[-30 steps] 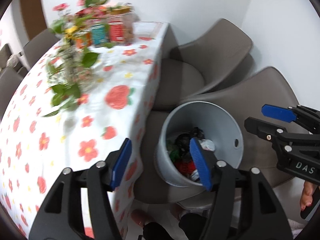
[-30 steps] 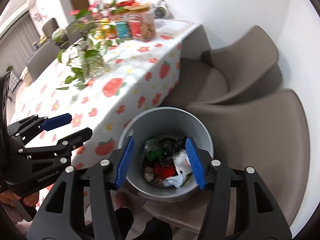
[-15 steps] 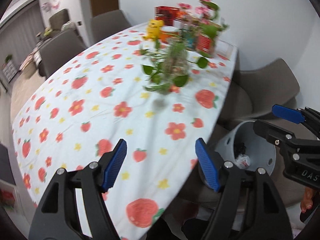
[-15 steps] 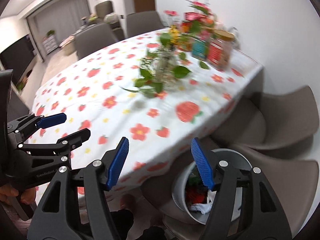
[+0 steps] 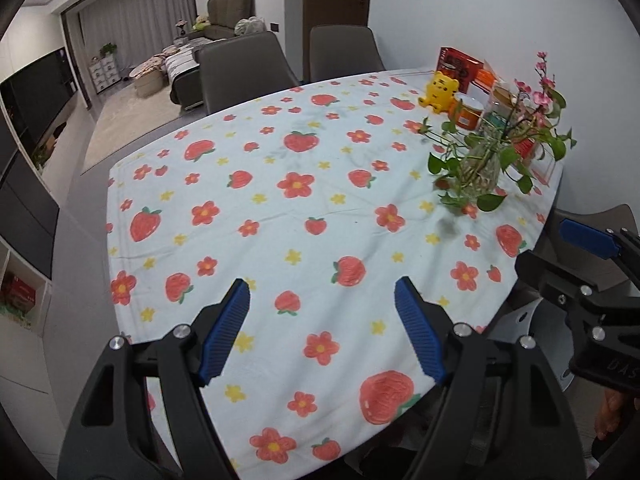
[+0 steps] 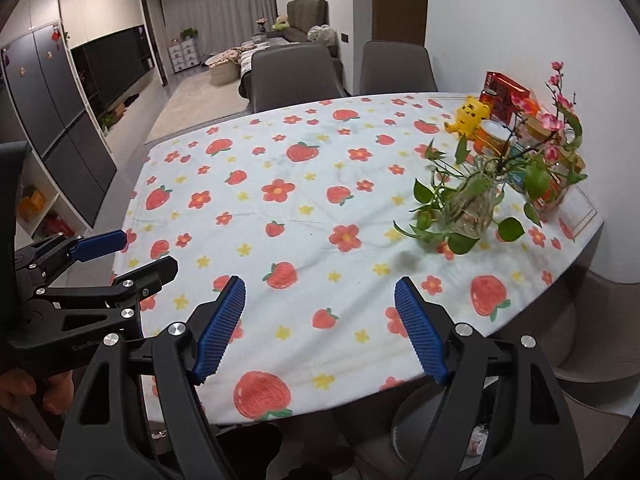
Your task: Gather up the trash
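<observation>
My left gripper (image 5: 322, 292) hangs over the near edge of the table (image 5: 280, 208), which wears a white cloth printed with strawberries and flowers. Its blue-padded jaws are opening, with nothing between them. My right gripper (image 6: 320, 286) hovers beside it over the same edge, jaws also opening and empty. Each shows in the other's view: the right gripper (image 5: 544, 244) at the right side, the left gripper (image 6: 148, 250) at the left. The grey trash bin (image 6: 400, 412) stands low at the right, below the table edge, with crumpled trash (image 6: 478, 436) inside. Its wall (image 5: 518, 320) peeks out in the left wrist view.
A glass vase of green stems (image 5: 480, 168) stands on the table's right part. Behind it are a yellow toy figure (image 5: 438, 92), jars and red boxes (image 5: 460, 64). Grey chairs (image 5: 244, 68) line the far side, and another chair (image 6: 600, 320) is at the right by the bin.
Both views have swung up and left from the bin onto the tabletop. The bin has slid to the lower right edge. Both pairs of jaws stand wider apart than before.
</observation>
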Demonstrator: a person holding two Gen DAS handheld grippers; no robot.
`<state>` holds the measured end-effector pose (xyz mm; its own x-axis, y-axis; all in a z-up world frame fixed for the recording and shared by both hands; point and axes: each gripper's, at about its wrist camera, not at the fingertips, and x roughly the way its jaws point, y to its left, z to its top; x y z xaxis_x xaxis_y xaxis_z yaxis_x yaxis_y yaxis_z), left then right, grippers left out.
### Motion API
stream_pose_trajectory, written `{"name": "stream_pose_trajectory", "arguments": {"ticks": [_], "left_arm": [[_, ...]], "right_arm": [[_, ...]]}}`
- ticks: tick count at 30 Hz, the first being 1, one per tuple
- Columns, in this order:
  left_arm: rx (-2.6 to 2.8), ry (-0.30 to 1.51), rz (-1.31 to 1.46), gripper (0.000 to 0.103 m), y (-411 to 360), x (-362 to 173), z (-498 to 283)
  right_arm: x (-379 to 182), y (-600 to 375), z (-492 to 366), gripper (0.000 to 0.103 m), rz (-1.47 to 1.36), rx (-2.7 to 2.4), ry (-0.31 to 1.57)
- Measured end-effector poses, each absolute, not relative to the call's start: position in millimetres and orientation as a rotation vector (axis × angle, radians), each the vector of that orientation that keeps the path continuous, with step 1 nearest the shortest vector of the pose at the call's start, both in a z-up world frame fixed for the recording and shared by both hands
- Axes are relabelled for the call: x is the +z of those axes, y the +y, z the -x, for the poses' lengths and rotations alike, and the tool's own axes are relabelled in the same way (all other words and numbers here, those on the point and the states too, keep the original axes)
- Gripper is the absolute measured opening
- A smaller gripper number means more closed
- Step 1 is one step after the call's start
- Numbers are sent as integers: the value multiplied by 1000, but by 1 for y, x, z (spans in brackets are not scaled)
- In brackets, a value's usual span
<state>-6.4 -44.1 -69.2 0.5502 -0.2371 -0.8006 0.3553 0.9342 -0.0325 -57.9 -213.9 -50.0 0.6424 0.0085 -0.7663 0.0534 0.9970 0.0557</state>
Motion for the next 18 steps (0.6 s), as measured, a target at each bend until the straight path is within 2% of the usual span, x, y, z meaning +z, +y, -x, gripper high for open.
{"name": "stream_pose_trajectory", "arguments": {"ticks": [6,18], "left_arm": [[-297,914,-87,79,-13,-50,9],[-184,914,-82,79,21,-40,14]], "right_arm": [[-39,-191,49,74,-55,10,886],[-28,-173,41,74,-54,18,905]]}}
